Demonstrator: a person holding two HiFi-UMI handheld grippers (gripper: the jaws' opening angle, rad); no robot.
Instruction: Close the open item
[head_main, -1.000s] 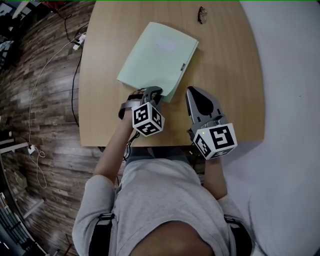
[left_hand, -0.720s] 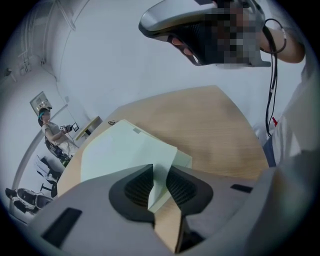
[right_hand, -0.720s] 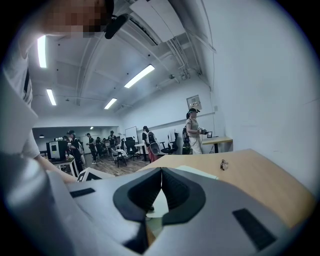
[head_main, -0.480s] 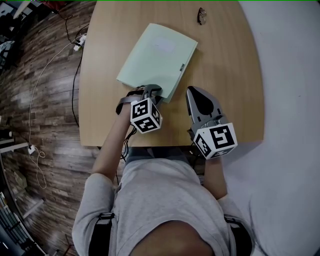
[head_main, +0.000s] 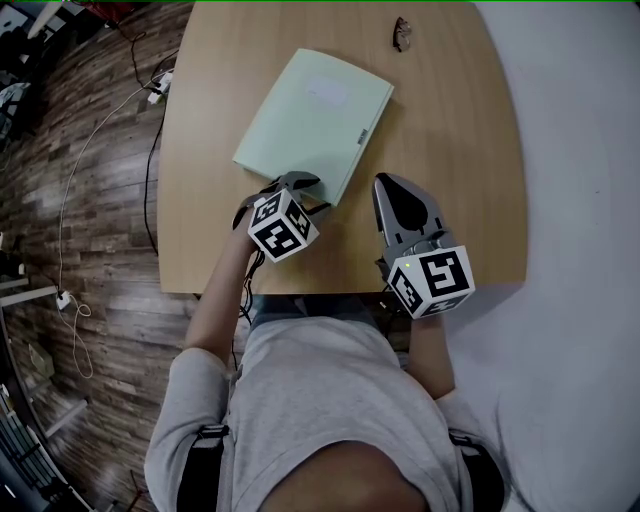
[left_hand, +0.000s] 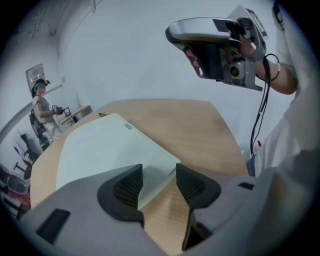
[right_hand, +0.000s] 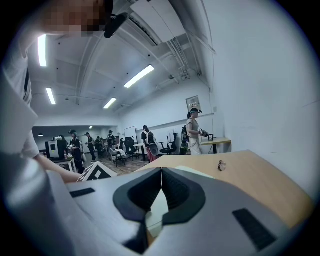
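A pale green folder (head_main: 315, 120) lies flat and closed on the wooden table (head_main: 455, 130). My left gripper (head_main: 300, 182) is at the folder's near corner with its jaws opening. In the left gripper view the folder's (left_hand: 100, 145) corner lies in the gap of the left gripper (left_hand: 159, 176), and neither pad presses on it. My right gripper (head_main: 390, 185) hovers to the right of the folder, shut and empty. It shows high up as the right gripper (left_hand: 215, 45) in the left gripper view. The right gripper's (right_hand: 161, 172) pads meet.
A small dark object (head_main: 402, 32) lies near the table's far edge, also seen as the small object (right_hand: 220, 165) in the right gripper view. Cables (head_main: 110, 110) trail on the wood floor at left. Several people stand at desks across the room.
The left gripper's jaws have spread apart and let go of the folder's corner. That gripper has drawn back slightly to the left. The right gripper has stayed put.
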